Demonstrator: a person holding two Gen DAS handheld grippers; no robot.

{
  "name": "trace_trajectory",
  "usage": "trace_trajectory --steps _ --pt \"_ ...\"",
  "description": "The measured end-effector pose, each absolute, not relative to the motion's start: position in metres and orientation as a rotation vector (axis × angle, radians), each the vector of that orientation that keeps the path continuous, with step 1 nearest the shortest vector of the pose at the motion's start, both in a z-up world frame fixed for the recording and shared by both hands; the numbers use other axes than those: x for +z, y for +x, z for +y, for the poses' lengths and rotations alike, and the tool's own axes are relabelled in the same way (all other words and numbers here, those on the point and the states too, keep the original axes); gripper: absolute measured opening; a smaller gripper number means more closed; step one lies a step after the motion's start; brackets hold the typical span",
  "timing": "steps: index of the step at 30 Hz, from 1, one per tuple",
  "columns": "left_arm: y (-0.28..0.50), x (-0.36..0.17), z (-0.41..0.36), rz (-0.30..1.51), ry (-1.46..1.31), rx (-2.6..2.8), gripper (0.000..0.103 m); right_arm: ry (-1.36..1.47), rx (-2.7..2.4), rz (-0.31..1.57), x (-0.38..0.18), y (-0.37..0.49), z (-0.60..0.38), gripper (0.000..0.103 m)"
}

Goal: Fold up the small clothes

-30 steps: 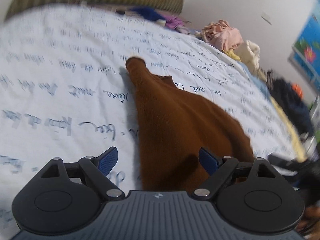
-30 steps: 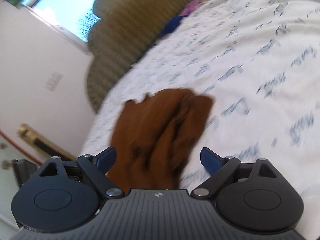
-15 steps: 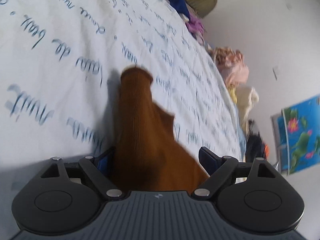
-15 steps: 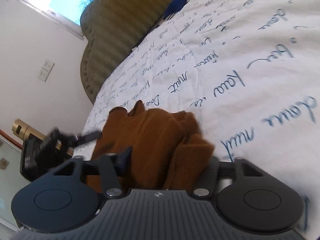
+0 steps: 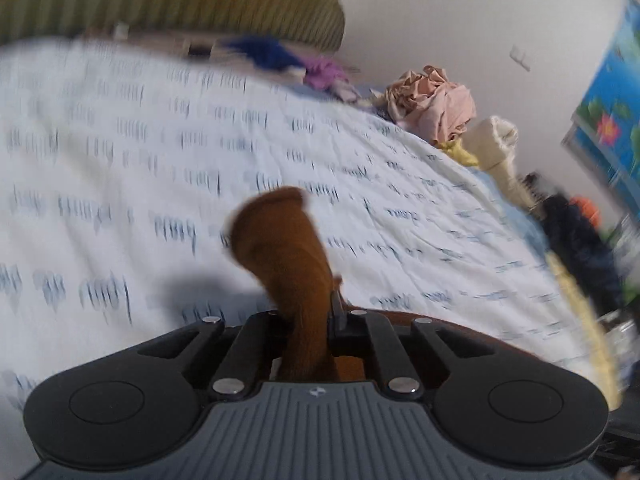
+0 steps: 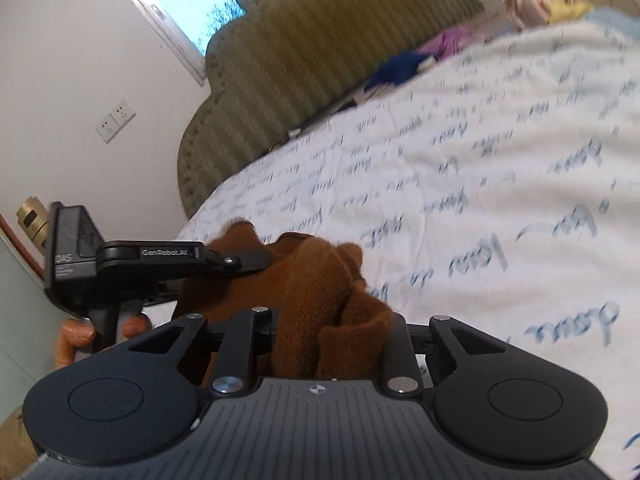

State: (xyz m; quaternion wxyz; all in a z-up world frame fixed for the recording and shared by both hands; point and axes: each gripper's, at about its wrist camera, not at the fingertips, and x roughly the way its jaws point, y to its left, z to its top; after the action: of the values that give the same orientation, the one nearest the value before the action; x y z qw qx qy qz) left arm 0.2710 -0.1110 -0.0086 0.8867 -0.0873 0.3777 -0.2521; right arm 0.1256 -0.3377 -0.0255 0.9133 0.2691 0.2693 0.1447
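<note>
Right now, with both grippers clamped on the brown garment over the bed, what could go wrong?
1. The right gripper pinches a thick bunch of the brown garment, so layers may slide out unevenly.
2. The left gripper holds only a narrow part near the sleeve, which could slip.
3. The free sleeve end may land crooked on the bedsheet.

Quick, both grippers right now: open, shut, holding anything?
Left gripper: shut on the brown garment.
Right gripper: shut on the same brown garment, bunched between its fingers.
</note>
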Motion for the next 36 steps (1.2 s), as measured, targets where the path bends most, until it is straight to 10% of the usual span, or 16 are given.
trace_trajectory --steps 6,11,36 --pt "0.254 -0.009 -0.120 0.792 -0.013 -0.411 0.017 0.645 0.197 0.661 -0.044 0.126 -0.349 0.048" --pt "0.199 0.009 -0.092 0.705 -0.001 -0.355 0.076 0.662 0.188 0.654 -0.032 0.085 -0.354 0.069" --pt "0.067 -0.007 -0.058 0.775 0.031 -0.281 0.076 0.794 0.244 0.682 -0.039 -0.027 -0.303 0.085"
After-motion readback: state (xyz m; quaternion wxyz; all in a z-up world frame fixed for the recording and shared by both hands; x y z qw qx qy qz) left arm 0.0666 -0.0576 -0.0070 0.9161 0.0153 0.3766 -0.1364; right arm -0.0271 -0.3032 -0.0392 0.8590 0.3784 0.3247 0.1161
